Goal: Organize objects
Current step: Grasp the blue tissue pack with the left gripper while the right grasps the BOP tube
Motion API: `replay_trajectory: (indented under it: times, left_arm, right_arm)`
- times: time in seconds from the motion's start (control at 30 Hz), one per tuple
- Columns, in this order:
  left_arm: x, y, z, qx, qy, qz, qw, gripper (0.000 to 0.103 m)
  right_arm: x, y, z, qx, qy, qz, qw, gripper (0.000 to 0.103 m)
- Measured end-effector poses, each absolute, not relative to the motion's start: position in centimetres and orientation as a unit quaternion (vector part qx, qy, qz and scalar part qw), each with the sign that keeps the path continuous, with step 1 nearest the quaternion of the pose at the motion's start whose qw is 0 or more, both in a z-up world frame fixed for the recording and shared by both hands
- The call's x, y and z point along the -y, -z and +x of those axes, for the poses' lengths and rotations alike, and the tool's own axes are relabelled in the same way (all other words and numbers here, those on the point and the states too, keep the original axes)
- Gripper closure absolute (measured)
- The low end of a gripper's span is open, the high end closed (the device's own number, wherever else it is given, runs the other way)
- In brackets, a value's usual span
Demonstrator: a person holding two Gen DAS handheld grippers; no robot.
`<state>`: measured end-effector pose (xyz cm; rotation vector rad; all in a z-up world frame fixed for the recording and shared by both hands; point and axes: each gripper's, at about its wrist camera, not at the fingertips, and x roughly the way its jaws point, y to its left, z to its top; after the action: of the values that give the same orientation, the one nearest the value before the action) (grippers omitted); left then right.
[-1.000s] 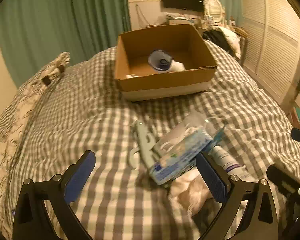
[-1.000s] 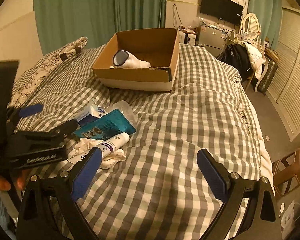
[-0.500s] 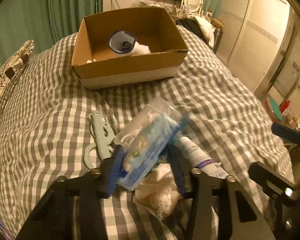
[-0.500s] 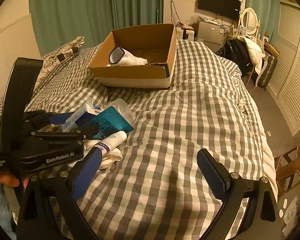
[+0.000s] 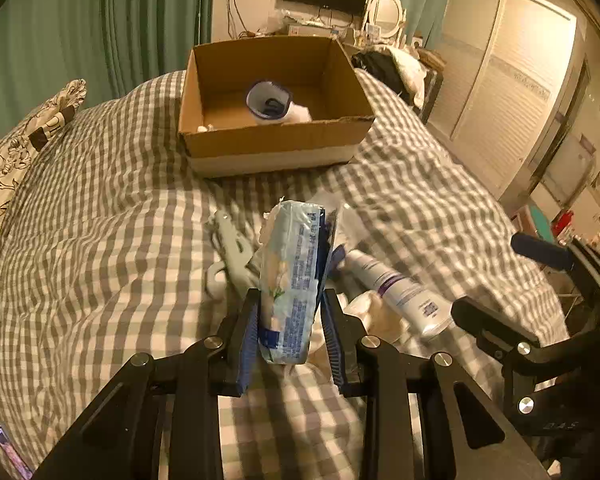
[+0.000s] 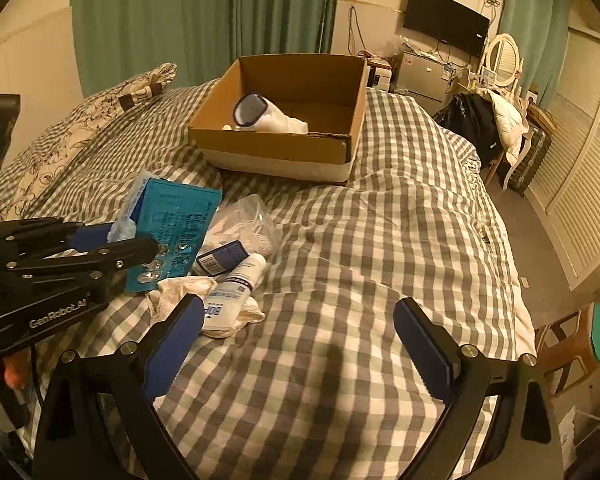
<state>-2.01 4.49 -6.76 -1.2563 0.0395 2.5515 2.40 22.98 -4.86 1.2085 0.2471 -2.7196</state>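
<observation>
Jaws of your left gripper [image 5: 290,334] are clamped on the blue soft pack [image 5: 290,276] near its lower end, holding it upright and lifted clear of the bed [image 5: 100,280]. Jaws of your right gripper [image 6: 296,350] stand wide apart, holding nothing, low over the checked cover. That pack looks light and squashy, probably a film wrap that dents under pressure and can slide, so a grip across its flat faces nearer the middle would likely steady it. Just beyond lie a white tube [image 5: 400,292] on a crumpled cloth [image 5: 376,316], a pale green tool [image 5: 232,252] and a clear bag [image 6: 248,224]. Farthest, the cardboard box [image 5: 276,148] sits open with a white sock [image 5: 272,104] inside.
</observation>
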Motion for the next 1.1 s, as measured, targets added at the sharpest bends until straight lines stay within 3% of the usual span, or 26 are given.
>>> replay_trajectory:
  times: [0.07, 0.1, 0.17, 0.5, 0.57, 0.63, 0.67, 0.77, 0.93, 1.1]
  left_arm:
    - [-4.2, 7.1, -2.0, -0.013, -0.886, -0.441, 0.142, 0.065]
    - [-3.9, 7.2, -2.0, -0.01, -0.885, -0.444, 0.138, 0.054]
    - [-3.5, 7.3, -1.8, -0.005, -0.886, -0.444, 0.132, 0.047]
    - [-2.5, 7.9, -2.4, 0.001, -0.886, -0.45, 0.113, 0.047]
    - [-2.5, 8.1, -3.0, 0.003, -0.885, -0.452, 0.109, 0.047]
    - [-2.5, 8.2, -3.5, 0.007, -0.885, -0.453, 0.106, 0.047]
    - [-2.7, 8.4, -3.8, 0.008, -0.885, -0.454, 0.107, 0.049]
    - [-3.2, 8.7, -4.2, 0.007, -0.881, -0.458, 0.117, 0.079]
    - [-3.1, 8.1, -3.7, 0.008, -0.887, -0.448, 0.112, 0.083]
    - [-2.0, 6.7, -2.8, 0.02, -0.895, -0.434, 0.104, 0.083]
  right_arm:
    - [-22.6, 5.0, 2.3, -0.088, 0.907, 0.405, 0.079, 0.007]
    - [-22.5, 5.0, 2.3, -0.09, 0.906, 0.406, 0.08, 0.007]
    - [-22.3, 5.2, 2.3, -0.093, 0.905, 0.408, 0.08, 0.007]
    - [-20.6, 7.4, 0.4, -0.099, 0.887, 0.441, 0.101, 0.008]
    - [-20.3, 8.1, -0.1, -0.103, 0.881, 0.451, 0.098, 0.022]
    - [-20.4, 8.7, -0.6, -0.1, 0.875, 0.462, 0.101, 0.028]
    - [-20.4, 8.7, -0.7, -0.098, 0.876, 0.462, 0.1, 0.032]
    - [-20.8, 8.5, -0.9, -0.089, 0.879, 0.457, 0.103, 0.046]
    - [-20.7, 8.4, -0.9, -0.085, 0.879, 0.456, 0.111, 0.069]
    - [-20.6, 7.7, -0.4, -0.088, 0.884, 0.446, 0.112, 0.071]
